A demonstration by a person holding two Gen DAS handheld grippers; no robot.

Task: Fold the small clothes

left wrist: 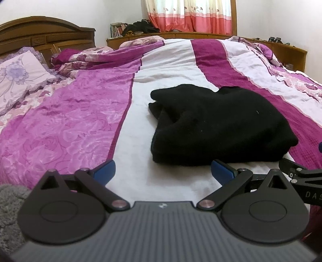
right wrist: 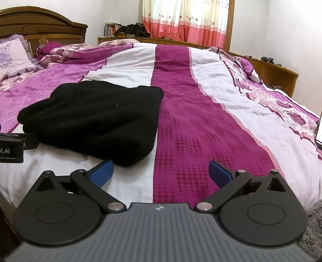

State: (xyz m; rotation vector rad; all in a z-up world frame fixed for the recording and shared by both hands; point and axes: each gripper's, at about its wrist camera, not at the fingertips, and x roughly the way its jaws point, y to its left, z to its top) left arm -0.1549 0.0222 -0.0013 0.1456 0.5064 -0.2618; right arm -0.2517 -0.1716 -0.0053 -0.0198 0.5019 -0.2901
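Observation:
A black knit garment (left wrist: 219, 125) lies bunched and partly folded on the bed's white and purple striped cover (left wrist: 140, 129). My left gripper (left wrist: 163, 171) is open and empty, low over the white stripe, just in front of and left of the garment's near edge. In the right wrist view the garment (right wrist: 96, 119) lies ahead to the left. My right gripper (right wrist: 160, 171) is open and empty, over the dark purple stripe (right wrist: 181, 121), right of the garment's near corner. Part of the right gripper shows at the left view's right edge (left wrist: 301, 177).
A wooden headboard (left wrist: 44, 38) and a floral pillow (left wrist: 18, 76) are at the far left. A wooden ledge (left wrist: 153, 36) with books and dark clothes runs behind the bed under pink curtains (left wrist: 191, 16). A grey fuzzy fabric (left wrist: 10, 211) lies at the near left.

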